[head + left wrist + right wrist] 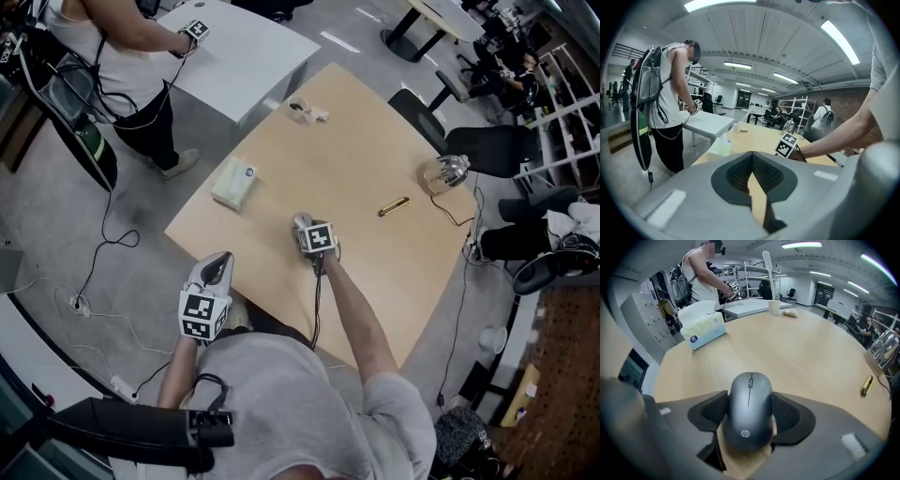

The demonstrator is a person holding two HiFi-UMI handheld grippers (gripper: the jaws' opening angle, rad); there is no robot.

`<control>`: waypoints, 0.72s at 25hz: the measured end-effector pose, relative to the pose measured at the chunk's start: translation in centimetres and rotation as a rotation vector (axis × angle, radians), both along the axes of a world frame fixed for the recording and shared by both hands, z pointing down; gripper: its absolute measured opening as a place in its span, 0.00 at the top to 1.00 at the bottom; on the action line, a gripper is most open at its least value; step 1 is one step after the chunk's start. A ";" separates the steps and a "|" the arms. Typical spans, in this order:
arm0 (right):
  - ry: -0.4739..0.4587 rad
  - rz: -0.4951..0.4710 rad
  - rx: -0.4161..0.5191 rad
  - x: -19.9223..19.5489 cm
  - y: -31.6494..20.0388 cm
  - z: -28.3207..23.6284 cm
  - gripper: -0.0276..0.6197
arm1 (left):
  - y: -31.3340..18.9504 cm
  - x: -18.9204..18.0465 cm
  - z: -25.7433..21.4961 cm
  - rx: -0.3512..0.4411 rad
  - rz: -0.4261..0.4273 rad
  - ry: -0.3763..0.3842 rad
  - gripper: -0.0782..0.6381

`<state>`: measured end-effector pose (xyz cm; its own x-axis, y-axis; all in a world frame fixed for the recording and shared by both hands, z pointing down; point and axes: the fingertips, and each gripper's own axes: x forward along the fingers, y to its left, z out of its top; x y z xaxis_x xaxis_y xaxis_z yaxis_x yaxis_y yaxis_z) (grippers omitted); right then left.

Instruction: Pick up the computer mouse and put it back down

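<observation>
The right claw (750, 397) stands wide around the computer mouse (750, 416), its pads flanking the sides. The mouse lies flat on the tabletop (797, 348), close to the near edge. The left claw (751, 159) is closed on nothing, just off the tabletop's near left edge.

Barely see the mouse (750, 408) under the right gripper (304, 225) from the head view; cannot name the small gold thing (394, 206) on the table (309, 159)
</observation>
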<state>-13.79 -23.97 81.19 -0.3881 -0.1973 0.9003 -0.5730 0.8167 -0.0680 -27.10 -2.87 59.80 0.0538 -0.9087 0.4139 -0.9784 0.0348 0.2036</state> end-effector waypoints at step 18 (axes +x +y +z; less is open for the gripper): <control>-0.025 0.029 0.026 0.6 -0.3 -1.1 0.50 | 0.5 -0.7 -0.9 0.013 -0.008 -0.019 0.86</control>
<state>-13.22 -24.24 80.11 -0.4039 -0.2322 0.8848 -0.5949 0.8015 -0.0612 -27.81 -2.32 58.90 0.0392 -0.9146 0.4026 -0.9818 0.0398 0.1859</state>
